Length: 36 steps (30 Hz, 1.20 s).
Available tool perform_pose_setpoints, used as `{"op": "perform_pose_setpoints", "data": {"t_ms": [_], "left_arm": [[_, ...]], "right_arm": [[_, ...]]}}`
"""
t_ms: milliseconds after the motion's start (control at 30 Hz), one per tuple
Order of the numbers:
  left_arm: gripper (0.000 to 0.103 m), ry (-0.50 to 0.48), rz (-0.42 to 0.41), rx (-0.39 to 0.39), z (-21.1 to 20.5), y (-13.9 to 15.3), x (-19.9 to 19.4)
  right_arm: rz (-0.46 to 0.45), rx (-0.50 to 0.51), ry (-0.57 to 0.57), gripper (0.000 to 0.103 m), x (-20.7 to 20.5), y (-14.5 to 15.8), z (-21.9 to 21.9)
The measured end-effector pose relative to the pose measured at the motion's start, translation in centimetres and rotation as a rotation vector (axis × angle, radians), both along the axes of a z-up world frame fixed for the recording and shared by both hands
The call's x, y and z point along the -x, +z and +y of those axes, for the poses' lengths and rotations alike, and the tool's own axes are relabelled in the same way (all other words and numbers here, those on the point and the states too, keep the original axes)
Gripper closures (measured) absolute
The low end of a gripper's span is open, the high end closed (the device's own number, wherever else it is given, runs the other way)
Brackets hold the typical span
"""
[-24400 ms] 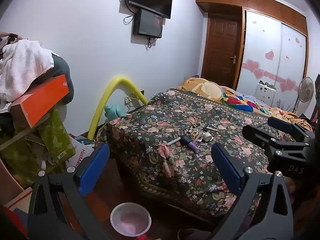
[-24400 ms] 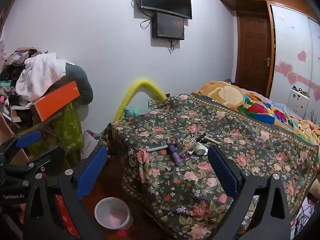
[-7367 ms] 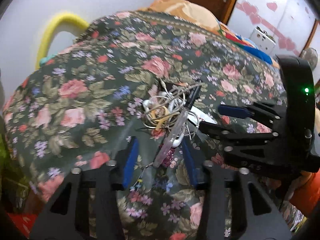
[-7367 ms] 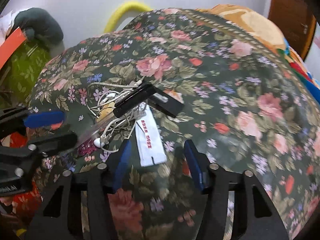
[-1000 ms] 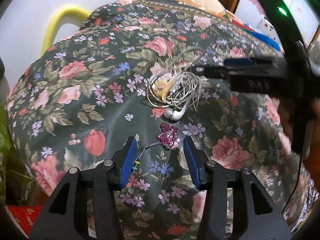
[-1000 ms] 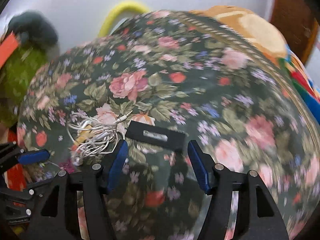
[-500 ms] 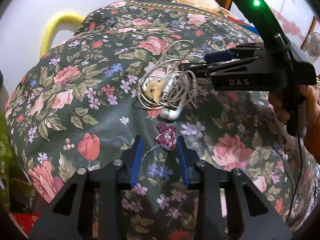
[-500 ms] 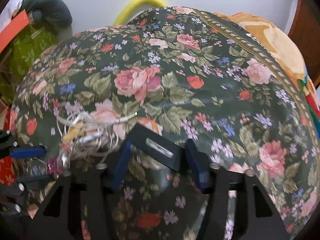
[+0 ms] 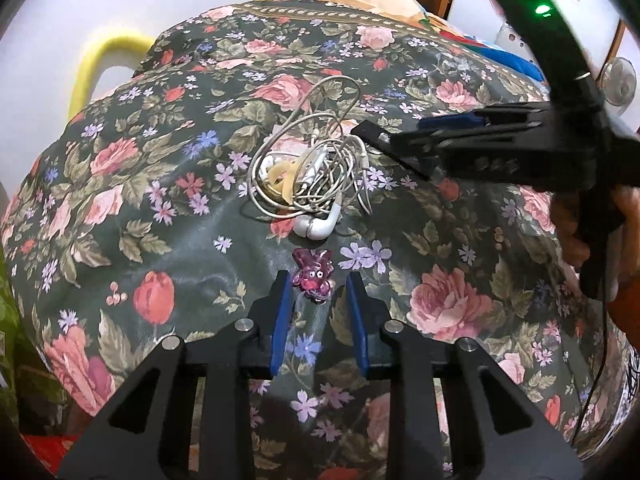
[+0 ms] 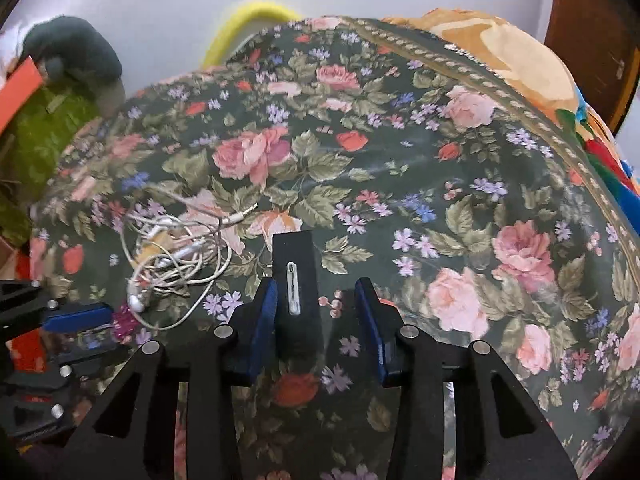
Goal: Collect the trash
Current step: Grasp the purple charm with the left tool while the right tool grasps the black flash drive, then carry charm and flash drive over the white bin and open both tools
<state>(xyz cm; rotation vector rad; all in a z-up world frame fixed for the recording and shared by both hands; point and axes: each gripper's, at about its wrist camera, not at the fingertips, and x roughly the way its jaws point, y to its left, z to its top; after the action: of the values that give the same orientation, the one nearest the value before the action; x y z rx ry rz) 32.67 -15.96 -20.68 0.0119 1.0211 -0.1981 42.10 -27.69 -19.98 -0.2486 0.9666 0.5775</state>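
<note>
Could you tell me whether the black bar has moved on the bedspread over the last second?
Yes. The black bar has turned from crosswise to pointing away from the right gripper, its near end between the fingers, beside the earphones.

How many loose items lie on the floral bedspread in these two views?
3: tangled white earphones mid-bed, a pink charm between the left hand-held gripper fingers, a black flat piece between the right hand-held gripper fingers.

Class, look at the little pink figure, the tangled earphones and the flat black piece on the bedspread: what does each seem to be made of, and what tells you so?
Pink figure: translucent glossy plastic or glass; light glints through it.
Earphones: smooth white plastic buds and thin rubbery cable, limp in its coils.
Black piece: matte, rigid, probably plastic, with a shiny metallic-looking strip.
Bedspread: printed floral fabric, softly creased.
</note>
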Motion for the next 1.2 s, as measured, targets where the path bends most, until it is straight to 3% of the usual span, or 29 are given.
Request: {"op": "perform_pose_setpoints", "data": {"t_ms": [100,167,233,467,533,800,833,967,1133,1200], "left_arm": [[0.084,0.003,0.002,0.013,0.5,0.0,0.0],[0.094,0.016,0.019,0.048,1.0,-0.1,0.1],[0.094,0.023,0.034,0.083,1.4,-0.2,0.3],[0.094,0.056,0.051,0.087,0.7,0.1,0.9],[0.103,0.063,0.054,0.102,0.7,0.6,1.3],[0.103,0.072,0.032,0.116,0.6,3.4,2.8],[0.101,0.074,0.036,0.111,0.6,3.5,2.7],[0.069,0.059,0.063,0.074,0.3,2.7,1.7],[0.069,0.029,0.117,0.004,-0.3,0.5,0.8],[0.069,0.013,0.091,-0.014,-0.6,0.3,1.1]], "right_arm": [[-0.052,0.038,0.003,0.064,1.0,-0.4,0.9],[-0.049,0.019,-0.014,0.071,1.5,-0.3,0.7],[-0.036,0.001,-0.050,0.080,1.5,-0.3,0.3],[0.019,-0.005,-0.114,0.080,3.9,-0.1,-0.5],[0.030,-0.010,-0.127,0.080,4.6,0.1,-0.7],[0.035,-0.081,-0.171,0.080,8.7,3.5,-2.4],[0.030,-0.088,-0.174,0.080,9.1,4.0,-2.5],[0.011,-0.100,-0.188,0.080,10.0,4.7,-3.0],[0.017,-0.113,-0.207,0.080,10.5,4.4,-4.0],[0.021,-0.111,-0.208,0.080,10.7,4.1,-4.2]]}}
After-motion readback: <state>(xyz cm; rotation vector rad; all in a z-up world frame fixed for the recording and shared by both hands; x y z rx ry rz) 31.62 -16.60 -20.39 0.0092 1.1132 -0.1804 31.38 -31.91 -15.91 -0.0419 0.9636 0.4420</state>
